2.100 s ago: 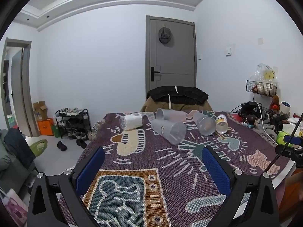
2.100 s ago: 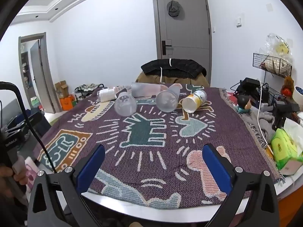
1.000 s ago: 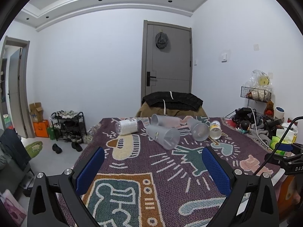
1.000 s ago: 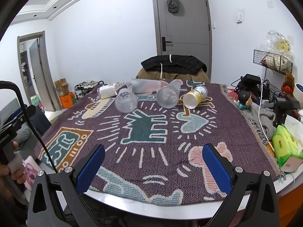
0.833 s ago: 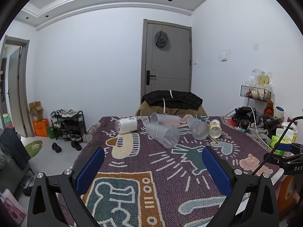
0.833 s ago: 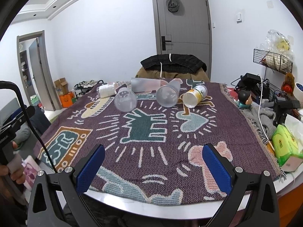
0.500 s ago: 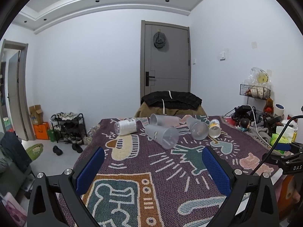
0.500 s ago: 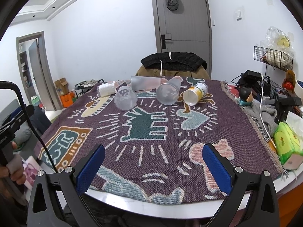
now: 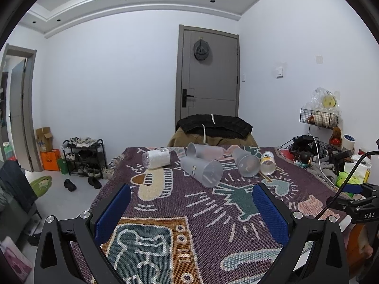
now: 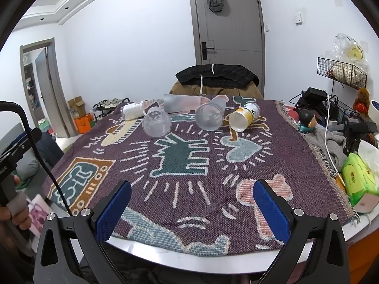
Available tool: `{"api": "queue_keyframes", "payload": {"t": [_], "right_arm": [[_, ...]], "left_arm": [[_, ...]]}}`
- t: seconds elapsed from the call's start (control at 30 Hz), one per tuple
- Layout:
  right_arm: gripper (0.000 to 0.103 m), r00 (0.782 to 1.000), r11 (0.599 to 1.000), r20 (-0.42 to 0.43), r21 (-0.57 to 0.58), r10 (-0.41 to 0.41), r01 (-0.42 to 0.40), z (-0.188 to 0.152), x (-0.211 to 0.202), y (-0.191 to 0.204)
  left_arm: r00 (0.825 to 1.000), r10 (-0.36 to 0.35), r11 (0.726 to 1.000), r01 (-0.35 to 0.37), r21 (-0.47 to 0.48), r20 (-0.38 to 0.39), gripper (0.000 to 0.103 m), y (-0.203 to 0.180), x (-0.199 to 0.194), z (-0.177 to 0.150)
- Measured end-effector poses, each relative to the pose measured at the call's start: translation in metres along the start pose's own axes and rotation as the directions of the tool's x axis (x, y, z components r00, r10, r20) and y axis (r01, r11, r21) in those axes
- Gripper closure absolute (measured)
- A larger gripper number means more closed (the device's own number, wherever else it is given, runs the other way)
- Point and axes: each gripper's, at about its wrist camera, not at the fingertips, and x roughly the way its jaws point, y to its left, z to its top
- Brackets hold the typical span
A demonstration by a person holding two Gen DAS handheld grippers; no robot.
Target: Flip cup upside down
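Both the left gripper [image 9: 191, 203] and right gripper [image 10: 191, 201] hang spread and empty, well short of the toppled cups [image 10: 156, 125] (none gripped yet).

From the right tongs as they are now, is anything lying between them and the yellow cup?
Nothing visible: only bare blanket lies between the open right tongs and the yellow cup, which lies on its side, mouth toward them.

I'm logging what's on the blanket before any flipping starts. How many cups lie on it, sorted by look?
Frosted clear cups: 3
Yellow and white printed cup: 1
Clear cup stuffed with white paper: 1
Total: 5, all on their sides.
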Motion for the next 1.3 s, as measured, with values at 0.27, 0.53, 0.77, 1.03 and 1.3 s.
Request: {"api": "queue_keyframes", "payload": {"t": [0.27,0.53,0.77,1.03,1.3], "right_arm": [[0.000,1.000,0.999,-0.009,0.022,-0.028,0.028,0.001,0.002,-0.003],[0.000,0.997,0.997,0.000,-0.012,-0.073,0.073,0.002,0.004,0.006],[0.000,0.996,0.996,-0.022,-0.003,-0.085,0.085,0.007,0.010,0.004],[0.000,0.995,0.995,-0.026,0.028,-0.092,0.093,0.016,0.013,-0.003],[0.013,0.993,0.991,-0.028,0.061,-0.113,0.115,0.037,0.026,-0.015]], "left_arm": [[1.000,-0.004,1.000,0.004,-0.002,-0.003,0.000,0.001,0.001,0.000],[1.000,-0.005,1.000,0.005,-0.019,-0.002,0.000,0.008,0.000,0.002],[1.000,0.002,1.000,-0.002,-0.031,-0.008,0.000,0.011,0.006,0.009],[1.000,0.003,1.000,-0.003,-0.027,0.000,0.000,0.012,0.007,0.013],[0.999,0.048,0.997,-0.049,-0.052,-0.023,0.000,0.026,0.021,0.016]]}}
